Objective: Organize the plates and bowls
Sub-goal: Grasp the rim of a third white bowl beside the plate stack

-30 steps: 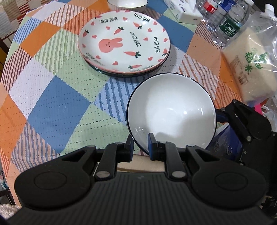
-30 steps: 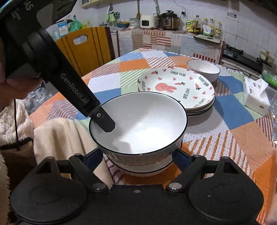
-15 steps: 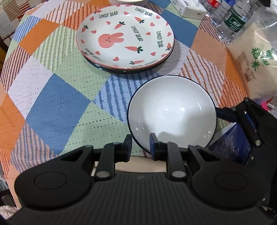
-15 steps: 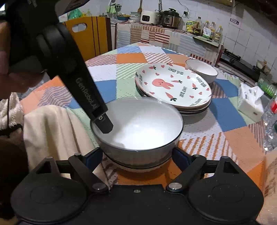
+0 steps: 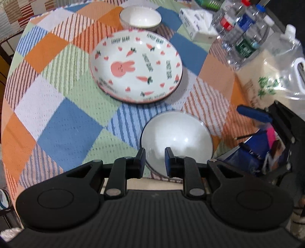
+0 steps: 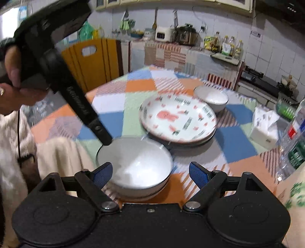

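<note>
A white bowl [image 5: 176,137] with a dark rim sits on the patchwork tablecloth near the table's front edge; it also shows in the right wrist view [image 6: 135,164]. My left gripper [image 5: 154,158] is slightly open, its fingers straddling the bowl's near rim. My right gripper [image 6: 150,174] is open, its blue pads either side of the bowl and apart from it. A bunny-and-carrot plate [image 5: 136,66] lies on a stack of plates mid-table, also in the right wrist view [image 6: 178,119]. A second white bowl [image 5: 140,18] stands behind it.
A tissue pack [image 5: 198,24], several water bottles [image 5: 246,36] and a rice bag [image 5: 270,76] crowd the right side. A cream cloth [image 6: 61,158] hangs over the near table edge. A yellow chair [image 6: 95,63] stands beyond the table.
The bowl has gone down onto the table. My left gripper has opened a little on its rim, and my right gripper has opened and pulled back from the bowl. Both cameras have risen.
</note>
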Motion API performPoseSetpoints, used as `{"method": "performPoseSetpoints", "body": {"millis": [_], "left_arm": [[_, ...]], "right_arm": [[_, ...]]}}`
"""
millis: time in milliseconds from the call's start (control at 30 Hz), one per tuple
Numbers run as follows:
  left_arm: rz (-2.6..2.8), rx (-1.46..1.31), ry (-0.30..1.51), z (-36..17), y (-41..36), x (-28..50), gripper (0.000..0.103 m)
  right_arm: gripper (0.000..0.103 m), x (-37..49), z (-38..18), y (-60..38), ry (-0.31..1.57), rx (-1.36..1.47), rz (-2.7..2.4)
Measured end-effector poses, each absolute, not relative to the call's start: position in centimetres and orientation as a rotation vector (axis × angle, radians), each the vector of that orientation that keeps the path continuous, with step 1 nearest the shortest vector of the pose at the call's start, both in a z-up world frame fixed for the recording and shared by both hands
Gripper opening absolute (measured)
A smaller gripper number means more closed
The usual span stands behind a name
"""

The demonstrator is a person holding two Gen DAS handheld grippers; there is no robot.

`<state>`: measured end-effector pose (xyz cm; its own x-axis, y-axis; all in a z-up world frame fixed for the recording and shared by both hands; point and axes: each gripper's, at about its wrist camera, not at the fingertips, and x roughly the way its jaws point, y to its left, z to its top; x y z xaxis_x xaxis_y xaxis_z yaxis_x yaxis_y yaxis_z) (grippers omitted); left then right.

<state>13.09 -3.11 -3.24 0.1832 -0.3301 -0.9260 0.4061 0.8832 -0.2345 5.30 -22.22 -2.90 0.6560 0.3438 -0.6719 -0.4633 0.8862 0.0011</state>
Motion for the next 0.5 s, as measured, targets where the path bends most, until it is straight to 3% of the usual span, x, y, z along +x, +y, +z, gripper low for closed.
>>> {"method": "performPoseSetpoints", "body": {"millis": [233,500], "left_arm": [[-0.498,0.083,1.188,0.3,-3.8,16.7,0.019],[-0.481,0.063,1.061,0.4,-5.0,22.9,0.019]], "right_arm": [[0.09,10.5,0.7,-25.7,0.663,0.027,0.476],[0.085,20.1,2.2,-28.4,0.744,0.218,0.436]]}}
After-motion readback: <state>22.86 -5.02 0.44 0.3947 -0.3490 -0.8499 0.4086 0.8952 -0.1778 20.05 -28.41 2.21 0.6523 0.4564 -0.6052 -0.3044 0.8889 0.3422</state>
